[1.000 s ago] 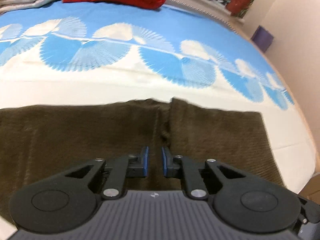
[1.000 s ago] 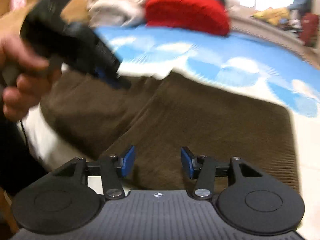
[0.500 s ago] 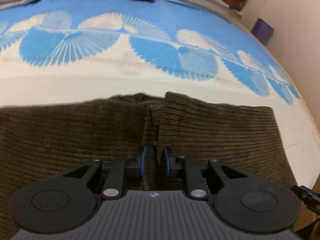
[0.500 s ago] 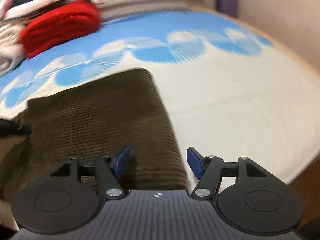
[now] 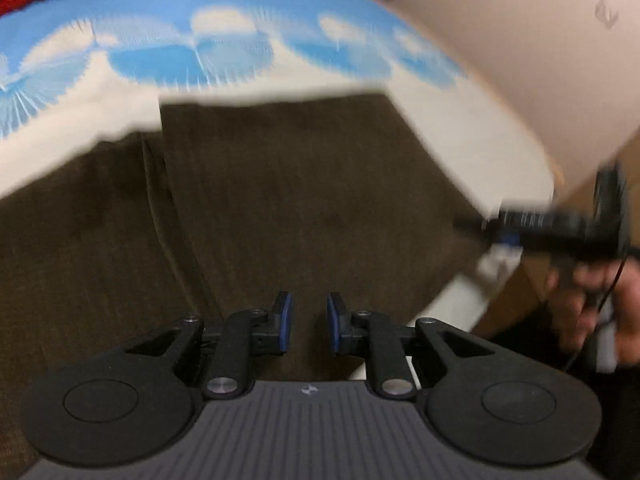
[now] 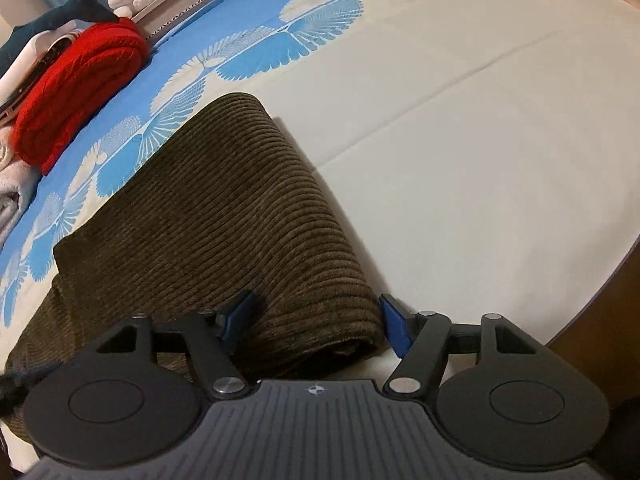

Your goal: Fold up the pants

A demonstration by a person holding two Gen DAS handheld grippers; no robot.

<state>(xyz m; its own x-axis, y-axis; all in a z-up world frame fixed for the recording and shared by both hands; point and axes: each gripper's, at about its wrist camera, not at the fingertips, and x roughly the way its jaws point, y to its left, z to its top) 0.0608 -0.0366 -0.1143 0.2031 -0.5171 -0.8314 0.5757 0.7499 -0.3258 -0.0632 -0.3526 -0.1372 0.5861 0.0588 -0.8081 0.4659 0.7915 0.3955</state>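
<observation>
Brown corduroy pants lie folded across the bed. In the left wrist view my left gripper hovers over their near edge with a narrow gap between its blue pads and nothing pinched. My right gripper straddles the rolled right end of the pants. Its jaws are opening, and the thick fold lies between them, the pads beside the cloth and not pressing it. The left wrist view also shows the right gripper, blurred at the pants' right corner and held by a hand.
The bed sheet is cream with blue fan shapes. A folded red blanket, a shark plush and pale towels sit at the far side. The bed's edge drops off at the right, close to a wall.
The right gripper swung from the pants' middle to their right end and its jaws widened around the fold. The left view shifted right along the pants; the right gripper and hand came into it.
</observation>
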